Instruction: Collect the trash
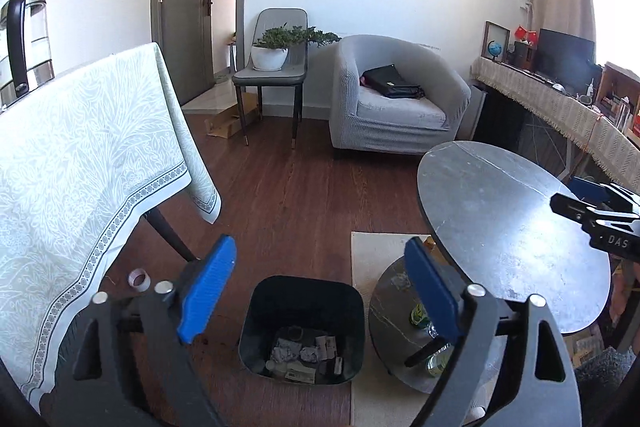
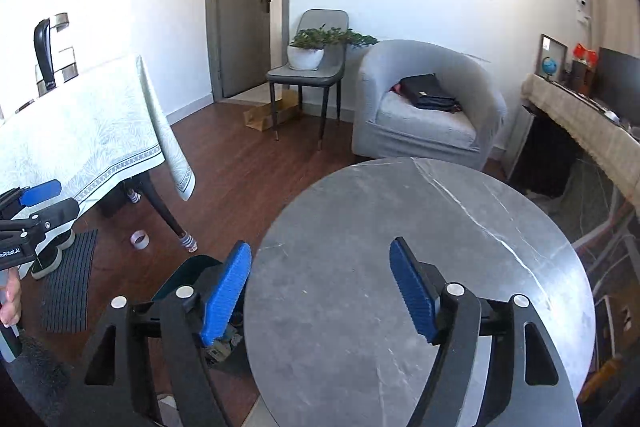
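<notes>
- Blue ribbed pads are lining both fingers of the left gripper, whose black jaws are standing wide apart with nothing between them; it is hanging above a dark, rounded-square plastic trash bin on the floor.
- Crumpled grey paper and small flat wrappers, the collected trash, are lying at the bottom of that bin.
- Grey, marble-veined stone is forming the round tabletop, smooth and bare, and the right gripper is hovering over its near edge, its blue ribbed pads spread apart and holding nothing.
- A pale green tablecloth with a leaf pattern and beaded border is draping over a table at the left.
- A small roll of clear tape is lying on the dark reddish wooden plank floor near that table's leg.
- Only the left wrist view is showing the bin's inside, along with a lower round stone shelf bearing green-labelled bottles under the tabletop.
- Only the right wrist view is showing a ribbed dark mat on the floor and a person's fingers gripping the left gripper's handle; there, most of the bin is hidden behind the left pad.
- A grey fabric tub armchair is standing against the white wall in both views.
</notes>
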{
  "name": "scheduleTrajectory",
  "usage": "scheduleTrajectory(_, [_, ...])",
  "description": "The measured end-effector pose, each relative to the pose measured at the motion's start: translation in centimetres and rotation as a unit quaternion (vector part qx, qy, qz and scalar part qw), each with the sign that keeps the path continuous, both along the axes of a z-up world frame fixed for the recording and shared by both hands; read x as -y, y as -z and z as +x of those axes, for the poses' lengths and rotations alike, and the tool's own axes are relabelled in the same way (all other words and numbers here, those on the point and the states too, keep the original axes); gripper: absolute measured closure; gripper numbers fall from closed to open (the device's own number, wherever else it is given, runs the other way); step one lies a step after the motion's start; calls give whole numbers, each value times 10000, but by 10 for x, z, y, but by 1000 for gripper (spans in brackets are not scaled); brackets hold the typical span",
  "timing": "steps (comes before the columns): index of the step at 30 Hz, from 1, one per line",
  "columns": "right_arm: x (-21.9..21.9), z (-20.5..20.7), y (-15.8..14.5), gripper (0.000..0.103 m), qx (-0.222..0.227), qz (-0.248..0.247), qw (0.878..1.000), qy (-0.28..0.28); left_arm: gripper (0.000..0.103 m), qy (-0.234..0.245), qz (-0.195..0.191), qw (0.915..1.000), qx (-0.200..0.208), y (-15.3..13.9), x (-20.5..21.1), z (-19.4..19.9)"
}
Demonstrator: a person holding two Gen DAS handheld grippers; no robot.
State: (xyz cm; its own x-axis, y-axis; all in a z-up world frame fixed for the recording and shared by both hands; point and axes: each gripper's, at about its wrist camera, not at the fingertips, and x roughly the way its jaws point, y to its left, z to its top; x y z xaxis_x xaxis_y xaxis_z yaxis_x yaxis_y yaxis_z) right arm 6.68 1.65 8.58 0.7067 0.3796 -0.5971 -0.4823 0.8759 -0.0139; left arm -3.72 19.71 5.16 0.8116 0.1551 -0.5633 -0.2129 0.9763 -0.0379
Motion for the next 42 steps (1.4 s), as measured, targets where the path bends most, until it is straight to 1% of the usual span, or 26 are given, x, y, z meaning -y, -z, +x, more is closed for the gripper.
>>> scheduleTrajectory(2, [26, -9, -4, 18, 51, 54, 9999, 127, 8, -29, 146, 9999, 37, -2, 11, -9])
scheduleTrajectory(4, [49, -21, -6, 11, 105, 64, 9996, 261, 7, 47, 147, 9999, -14, 0, 21, -18])
scheduleTrajectory(6, [68, -31, -4, 10, 82, 79, 9993, 362, 7, 83, 242, 9996, -75, 6, 29, -30])
scheduleTrajectory(8, [84, -47, -2, 5, 69, 99, 9990, 421, 7, 121, 333, 9993, -68, 11, 33, -41])
scheduleTrajectory(11, [101, -70, 2, 5, 67, 121, 9988, 460, 6, 98, 451, 9988, -162, 18, 36, -54])
scheduleTrajectory(14, [108, -85, 10, 4, 36, 143, 9988, 470, 6, 78, 589, 9980, -212, 25, 37, -61])
scheduleTrajectory(18, [111, -100, 18, 4, 19, 133, 9989, 455, 6, 51, 550, 9983, -179, 31, 42, -70])
scheduleTrajectory(21, [110, -106, 24, 4, -42, 116, 9992, 380, 6, 17, 425, 9989, -177, 37, 43, -74])
scheduleTrajectory(25, [105, -109, 34, 4, -29, -1, 9995, 328, 6, 49, 373, 9991, -215, 41, 45, -77])
scheduleTrajectory(27, [106, -110, 36, 4, -31, -24, 9995, 317, 6, 87, 414, 9989, -211, 41, 47, -76])
scheduleTrajectory(30, [109, -109, 38, 4, -73, 99, 9995, 294, 6, 105, 467, 9984, -305, 47, 48, -75])
scheduleTrajectory(33, [114, -107, 38, 4, -90, 216, 9989, 399, 6, 103, 464, 9982, -353, 48, 47, -75])
scheduleTrajectory(35, [116, -108, 37, 4, -49, 244, 9986, 456, 6, 84, 485, 9982, -346, 48, 47, -76])
scheduleTrajectory(42, [116, -107, 38, 4, -104, 331, 9986, 397, 6, 87, 464, 9980, -413, 50, 48, -76])
